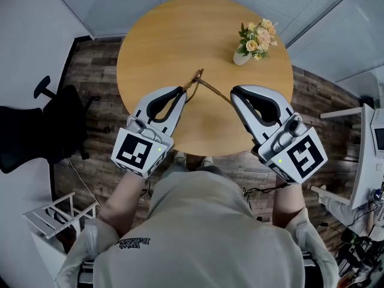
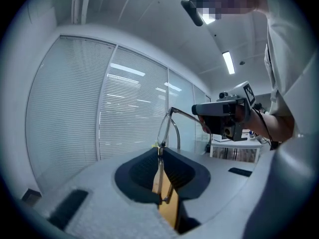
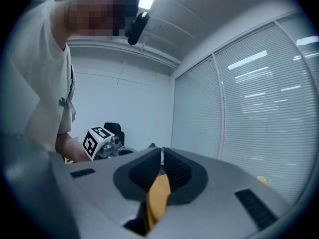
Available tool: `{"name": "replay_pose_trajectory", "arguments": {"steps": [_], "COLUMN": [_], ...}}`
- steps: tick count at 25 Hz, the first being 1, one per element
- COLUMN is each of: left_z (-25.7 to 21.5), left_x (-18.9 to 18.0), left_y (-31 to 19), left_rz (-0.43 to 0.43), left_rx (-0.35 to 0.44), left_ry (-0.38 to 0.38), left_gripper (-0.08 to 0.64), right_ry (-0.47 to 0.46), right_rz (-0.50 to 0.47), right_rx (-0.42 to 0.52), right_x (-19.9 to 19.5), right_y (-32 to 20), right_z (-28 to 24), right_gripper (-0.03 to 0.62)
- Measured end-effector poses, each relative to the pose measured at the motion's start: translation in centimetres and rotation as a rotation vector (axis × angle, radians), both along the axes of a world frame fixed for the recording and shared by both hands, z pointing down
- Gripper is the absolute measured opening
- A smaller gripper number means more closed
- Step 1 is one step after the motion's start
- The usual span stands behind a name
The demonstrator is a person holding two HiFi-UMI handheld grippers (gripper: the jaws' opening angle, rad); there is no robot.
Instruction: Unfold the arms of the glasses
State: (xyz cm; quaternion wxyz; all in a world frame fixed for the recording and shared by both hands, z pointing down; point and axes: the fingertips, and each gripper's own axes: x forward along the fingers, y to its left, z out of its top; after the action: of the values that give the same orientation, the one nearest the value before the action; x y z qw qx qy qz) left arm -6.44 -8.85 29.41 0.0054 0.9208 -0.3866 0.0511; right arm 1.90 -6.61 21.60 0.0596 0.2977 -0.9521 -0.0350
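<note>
- The person's grey shirt (image 1: 198,233) fills the bottom of the head view.
- The left gripper (image 1: 186,92) pinches the glasses (image 1: 201,80) by the thin rim of a clear lens.
- The right gripper (image 1: 233,95) has its jaws pressed on the end of one slim brown arm, which is angled away from the front.
- The glasses hang over the round wooden table (image 1: 180,35), between the grippers.

Smooth matt wooden table (image 1: 180,35), thin metal-framed glasses (image 2: 164,128) with clear glossy lenses, dark wooden plank floor (image 1: 96,83)
</note>
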Motion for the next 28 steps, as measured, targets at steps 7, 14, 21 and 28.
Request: {"name": "replay_pose_trajectory", "arguments": {"steps": [7,14,21,28], "left_z": [0.3,1.2,0.2,-0.8], "left_x": [1.3,0.6,0.3,0.1], "left_y": [0.6,0.3,-0.5,-0.8], "left_rz": [0.036,0.002,-0.022,-0.049], "left_rx": [-0.007,-0.048,-0.060,-0.041], "left_ry": [0.005,0.011,0.072,0.100], "left_gripper": [0.043,0.043,0.043,0.043], "right_ry": [0.040,-0.070,-0.154,-0.257], "right_rz": [0.011,-0.082,-0.095,0.110], "right_rx": [0.057,-0.008,-0.163,-0.177], "right_x": [0.8,-2.9,-6.3,-6.3], "right_y": [-0.3,3.4,4.2,0.9], "right_z": [-1.2,-2.0,2.0,2.8], "right_gripper": [0.038,0.039,0.040,0.041]}}
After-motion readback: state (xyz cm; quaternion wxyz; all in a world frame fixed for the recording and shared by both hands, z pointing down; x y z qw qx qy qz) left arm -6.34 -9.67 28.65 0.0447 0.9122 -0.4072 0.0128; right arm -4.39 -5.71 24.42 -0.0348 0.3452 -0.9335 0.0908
